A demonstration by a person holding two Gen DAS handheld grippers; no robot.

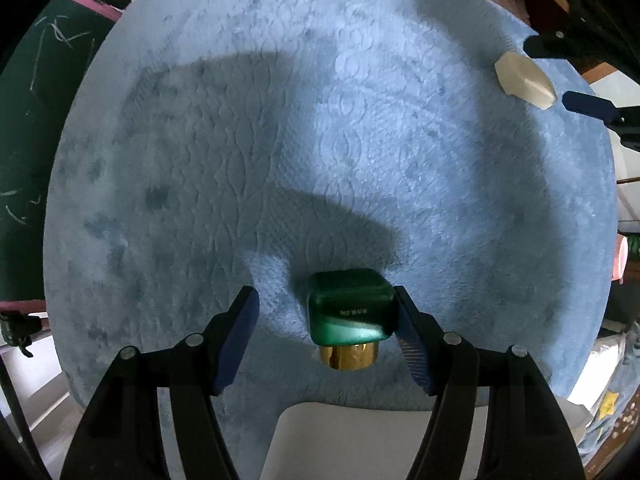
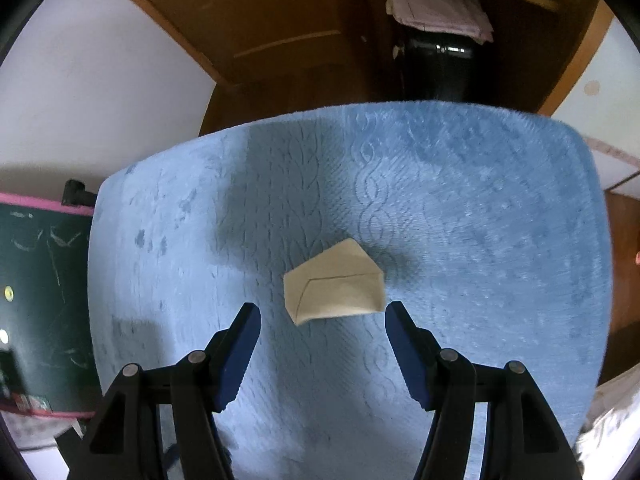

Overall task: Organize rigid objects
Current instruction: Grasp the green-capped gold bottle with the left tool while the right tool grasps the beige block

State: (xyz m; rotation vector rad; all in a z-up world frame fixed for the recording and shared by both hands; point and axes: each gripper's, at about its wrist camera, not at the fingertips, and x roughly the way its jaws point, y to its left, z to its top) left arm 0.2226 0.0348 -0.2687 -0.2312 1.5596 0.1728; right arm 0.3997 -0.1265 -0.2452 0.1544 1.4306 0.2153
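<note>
Across the middle of both wrist views I see a blue plush mat [image 1: 320, 140] with a cable-knit pattern covering the counter. Low in the centre of the left wrist view, my left tongs [image 1: 326, 320] stand open, pointing down at the mat, with a green bottle [image 1: 350, 310] between the blue pads; its gold cap [image 1: 348, 356] faces the bottom of the frame. The bottle sits off-centre, close against the right-hand pad [image 1: 408, 332], though I cannot tell if they actually touch, while the left-hand pad stands clear of it with bare mat in the gap. At the upper right of that same view a pale faceted block [image 1: 524, 80] lies near the mat's edge, with the blue tips of my right tongs [image 1: 556, 72] on either side of it. Seen from the right wrist view, those right tongs [image 2: 323, 320] are open, and the same block [image 2: 334, 284] rests on the mat just beyond the fingertips, not between them and not gripped. A dark green board with a pink edge [image 2: 40, 280] fills the left side, and a brown wooden door [image 2: 280, 20] stands at the top.
</note>
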